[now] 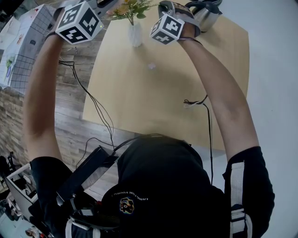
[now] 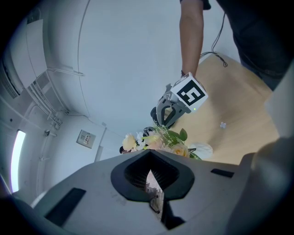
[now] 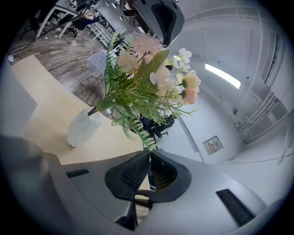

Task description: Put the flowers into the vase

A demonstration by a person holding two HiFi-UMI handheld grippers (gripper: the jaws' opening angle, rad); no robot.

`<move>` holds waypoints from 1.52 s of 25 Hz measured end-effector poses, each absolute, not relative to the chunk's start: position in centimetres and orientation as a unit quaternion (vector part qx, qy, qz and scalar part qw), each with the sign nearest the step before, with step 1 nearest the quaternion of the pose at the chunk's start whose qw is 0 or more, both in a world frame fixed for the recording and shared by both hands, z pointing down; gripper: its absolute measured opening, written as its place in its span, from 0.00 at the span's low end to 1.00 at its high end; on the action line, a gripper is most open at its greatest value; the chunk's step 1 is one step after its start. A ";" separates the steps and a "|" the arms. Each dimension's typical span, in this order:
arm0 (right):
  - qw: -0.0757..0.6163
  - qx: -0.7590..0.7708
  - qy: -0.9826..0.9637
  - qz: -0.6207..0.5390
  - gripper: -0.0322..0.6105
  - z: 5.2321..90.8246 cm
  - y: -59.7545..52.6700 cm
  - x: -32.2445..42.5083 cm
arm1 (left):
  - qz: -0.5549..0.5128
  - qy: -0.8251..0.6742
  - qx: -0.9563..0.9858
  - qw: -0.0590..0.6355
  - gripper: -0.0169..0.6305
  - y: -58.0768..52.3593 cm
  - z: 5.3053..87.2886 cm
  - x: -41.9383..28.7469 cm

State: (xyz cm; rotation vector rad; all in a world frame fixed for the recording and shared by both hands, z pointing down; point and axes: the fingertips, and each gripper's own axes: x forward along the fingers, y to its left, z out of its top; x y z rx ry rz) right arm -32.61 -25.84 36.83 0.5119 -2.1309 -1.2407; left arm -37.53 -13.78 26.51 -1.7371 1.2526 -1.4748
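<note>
- Flowers (image 1: 130,8) stand in the white vase (image 1: 135,34) at the worktop's (image 1: 158,102) 12 o'clock edge (stems inside the neck).
- Left gripper (image 2: 149,153), at the vase's 10 o'clock, has jaws pressed together, nothing between them.
- Right gripper (image 3: 150,150), at 2 o'clock, has jaws nearly closed; a fern tip (image 3: 147,142) meets them, grip unclear.

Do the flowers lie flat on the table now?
No, the flowers stand up with their stems inside the white vase on the table.
</note>
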 end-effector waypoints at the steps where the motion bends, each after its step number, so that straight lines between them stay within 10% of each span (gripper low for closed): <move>1: 0.308 0.193 -0.805 -0.468 0.09 37.0 -25.9 -32.6 | -0.547 0.463 -0.644 0.267 0.03 -13.8 26.7 -37.5; 38: 0.344 0.182 -0.797 -0.462 0.09 41.2 -25.8 -31.1 | -0.533 0.456 -0.670 0.244 0.03 -13.4 30.6 -36.4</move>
